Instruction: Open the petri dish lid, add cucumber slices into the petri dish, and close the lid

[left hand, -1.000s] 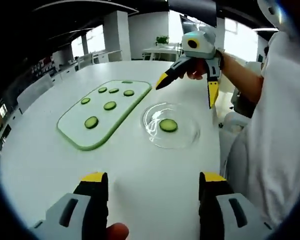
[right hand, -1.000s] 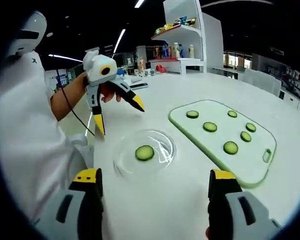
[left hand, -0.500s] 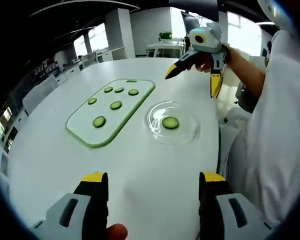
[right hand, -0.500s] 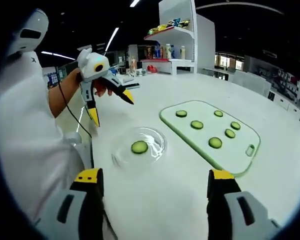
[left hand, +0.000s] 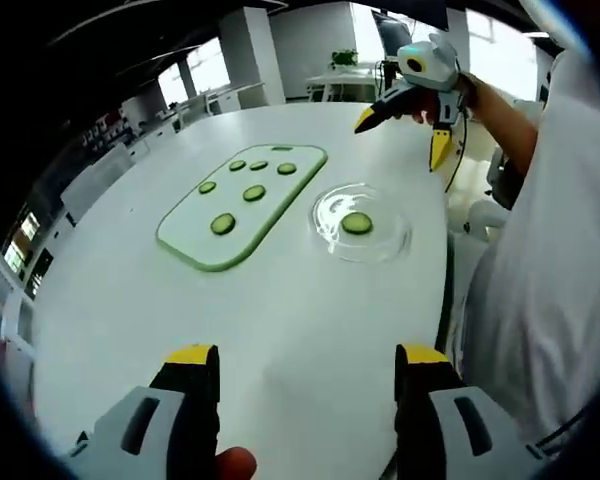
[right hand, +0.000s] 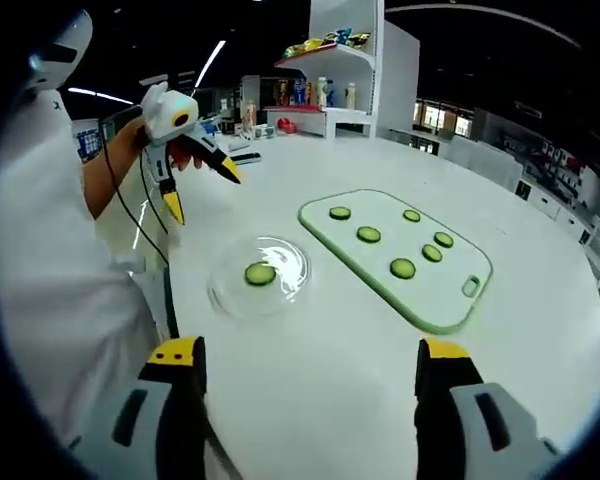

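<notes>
A clear petri dish (left hand: pixel 390 240) (right hand: pixel 225 290) lies on the white table with one cucumber slice (left hand: pixel 357 223) (right hand: pixel 260 273) inside; I cannot tell whether its lid is on. Beside it a green-rimmed cutting board (left hand: pixel 280 195) (right hand: pixel 425 295) carries several more slices. My left gripper (left hand: pixel 306 360) is open and bare, held well back over the table; in the right gripper view it hangs (right hand: pixel 202 192) in a hand beyond the dish. My right gripper (right hand: pixel 310 352) is likewise open with nothing in it, seen from the left gripper view (left hand: pixel 402 138) past the dish.
The round white table (left hand: pixel 180 310) (right hand: pixel 320 310) has wide bare room around dish and board. The person's white sleeve and body stand close at the table's edge (left hand: pixel 540 280). A shelf with bottles (right hand: pixel 350 75) stands far behind.
Both cameras have drawn back from the table, so dish and board look smaller and farther. Each gripper stays open. Dish, slice and board lie where they were.
</notes>
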